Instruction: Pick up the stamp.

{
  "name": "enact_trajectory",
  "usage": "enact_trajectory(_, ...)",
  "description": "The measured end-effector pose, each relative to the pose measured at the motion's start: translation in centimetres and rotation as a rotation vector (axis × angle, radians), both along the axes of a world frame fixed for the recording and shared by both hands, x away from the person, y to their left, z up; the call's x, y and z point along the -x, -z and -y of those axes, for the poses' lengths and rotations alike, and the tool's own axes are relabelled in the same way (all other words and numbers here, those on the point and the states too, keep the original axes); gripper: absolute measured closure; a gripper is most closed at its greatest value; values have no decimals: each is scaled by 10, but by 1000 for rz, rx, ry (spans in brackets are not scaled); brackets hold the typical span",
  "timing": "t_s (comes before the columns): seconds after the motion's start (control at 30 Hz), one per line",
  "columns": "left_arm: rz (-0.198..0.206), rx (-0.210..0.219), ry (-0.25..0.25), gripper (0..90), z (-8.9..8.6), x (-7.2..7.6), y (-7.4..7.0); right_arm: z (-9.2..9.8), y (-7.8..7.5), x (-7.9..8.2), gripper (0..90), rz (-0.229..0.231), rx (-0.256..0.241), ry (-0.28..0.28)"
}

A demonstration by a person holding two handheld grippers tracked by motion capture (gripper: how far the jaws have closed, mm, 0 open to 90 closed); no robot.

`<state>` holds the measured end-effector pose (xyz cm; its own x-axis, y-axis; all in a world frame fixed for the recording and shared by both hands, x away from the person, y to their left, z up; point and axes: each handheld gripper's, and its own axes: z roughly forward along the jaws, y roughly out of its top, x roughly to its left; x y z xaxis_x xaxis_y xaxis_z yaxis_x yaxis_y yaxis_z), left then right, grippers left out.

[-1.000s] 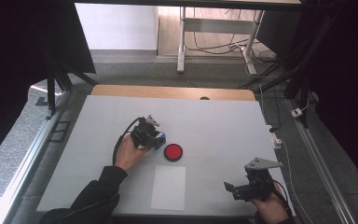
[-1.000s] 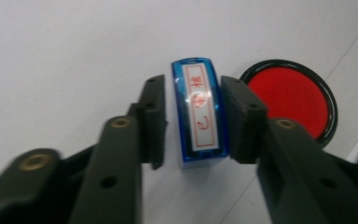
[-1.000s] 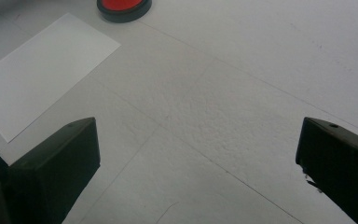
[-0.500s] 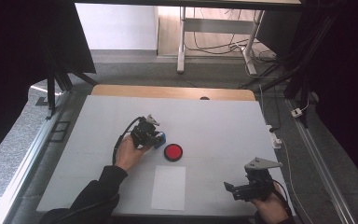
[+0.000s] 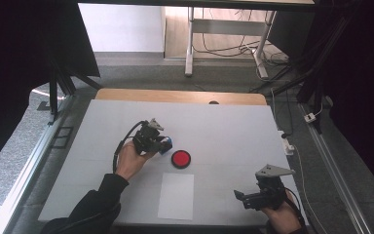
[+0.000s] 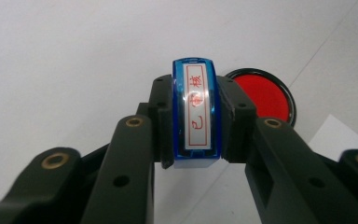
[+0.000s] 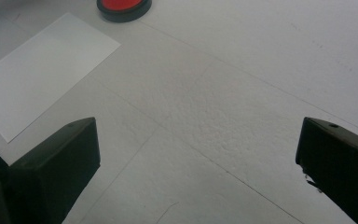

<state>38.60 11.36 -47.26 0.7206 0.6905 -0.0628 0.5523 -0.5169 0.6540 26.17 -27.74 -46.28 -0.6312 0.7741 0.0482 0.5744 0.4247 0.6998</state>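
A blue stamp (image 6: 194, 114) with red characters on its white label sits clamped between the jaws of my left gripper (image 6: 193, 121). From above, that left gripper (image 5: 161, 143) hovers just left of a round red ink pad (image 5: 180, 158), and the stamp (image 5: 166, 144) shows as a blue tip. The ink pad (image 6: 261, 95) lies right behind the stamp. A white sheet of paper (image 5: 176, 195) rests near the front edge. My right gripper (image 5: 246, 199) is at the front right, open and empty, its jaws wide apart over bare table (image 7: 223, 116).
The white table (image 5: 233, 126) has a wooden strip along its far edge. A metal table leg and cables stand on the floor beyond. In the right gripper view the paper (image 7: 37, 77) and the ink pad (image 7: 123, 7) lie ahead to the left.
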Motion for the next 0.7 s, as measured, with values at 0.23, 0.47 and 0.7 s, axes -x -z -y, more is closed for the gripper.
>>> enact_trajectory(0.23,-1,38,13,702,-5,13,-14,0,0,0,0,0,0,0)
enact_trajectory(0.47,-14,60,46,701,-10,25,-20,0,0,0,0,0,0,-2)
enact_trajectory(0.7,-41,104,62,701,-15,36,-25,-1,0,0,0,1,2,-4)
